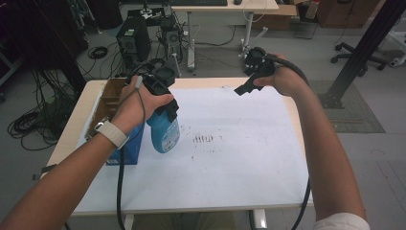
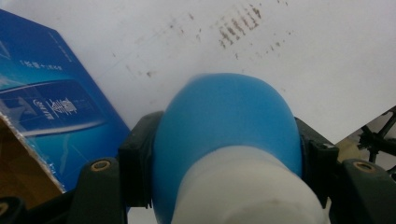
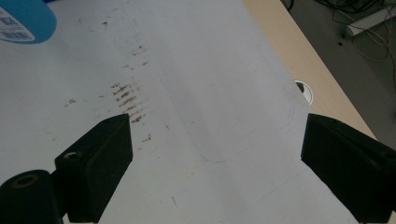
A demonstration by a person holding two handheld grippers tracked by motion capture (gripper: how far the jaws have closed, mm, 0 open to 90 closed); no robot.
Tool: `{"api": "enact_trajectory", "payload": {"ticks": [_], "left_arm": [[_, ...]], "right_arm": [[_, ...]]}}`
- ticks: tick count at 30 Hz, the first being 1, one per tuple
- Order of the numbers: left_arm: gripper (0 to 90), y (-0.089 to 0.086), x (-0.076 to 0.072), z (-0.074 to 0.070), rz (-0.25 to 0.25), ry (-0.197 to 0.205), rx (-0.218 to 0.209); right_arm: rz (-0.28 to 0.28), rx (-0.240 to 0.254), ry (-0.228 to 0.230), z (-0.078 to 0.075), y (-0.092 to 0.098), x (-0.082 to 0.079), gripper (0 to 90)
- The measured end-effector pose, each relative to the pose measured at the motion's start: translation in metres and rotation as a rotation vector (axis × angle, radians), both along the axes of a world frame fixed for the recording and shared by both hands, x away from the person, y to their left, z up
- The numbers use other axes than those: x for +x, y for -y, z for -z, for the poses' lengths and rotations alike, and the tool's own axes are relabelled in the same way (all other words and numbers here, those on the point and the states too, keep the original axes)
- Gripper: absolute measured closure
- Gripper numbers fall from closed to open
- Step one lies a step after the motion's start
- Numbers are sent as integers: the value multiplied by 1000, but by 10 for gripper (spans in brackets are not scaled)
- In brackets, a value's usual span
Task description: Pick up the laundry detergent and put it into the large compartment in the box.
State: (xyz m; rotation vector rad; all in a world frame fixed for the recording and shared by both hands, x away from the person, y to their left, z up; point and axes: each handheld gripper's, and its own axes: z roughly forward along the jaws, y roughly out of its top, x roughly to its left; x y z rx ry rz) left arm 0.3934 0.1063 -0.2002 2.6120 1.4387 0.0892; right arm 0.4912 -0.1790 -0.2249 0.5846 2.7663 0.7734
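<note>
Clamping a blue bottle [image 1: 163, 132] between its jaws, the left hand-held gripper [image 1: 160, 88] holds it clear above the white-covered bench [image 1: 230, 177], just beside an open blue carton [image 1: 125, 148] at the bench's left edge. Jaws spread wide with nothing between them, the right hand-held gripper [image 1: 245, 87] hangs over the bench's far side, well apart from the bottle.

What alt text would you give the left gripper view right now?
The left hand-held gripper is shut on a blue bottle with a white lower part, held above the white table cover. A blue carton stands at the left, and dark smudges mark the cover farther off.
</note>
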Motion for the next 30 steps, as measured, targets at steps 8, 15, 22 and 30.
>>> {"api": "enact_trajectory", "payload": {"ticks": [8, 15, 22, 30], "left_arm": [[371, -4, 0, -14, -18, 2, 4], [371, -10, 1, -26, -44, 12, -1], [371, -19, 4, -44, -80, 30, -17], [371, -29, 8, -60, -113, 33, -4]], "right_arm": [[-5, 3, 3, 0, -1, -1, 91], [-4, 2, 0, 0, -2, -1, 91], [-8, 3, 1, 0, -3, -1, 91], [-7, 6, 3, 0, -2, 0, 91]]}}
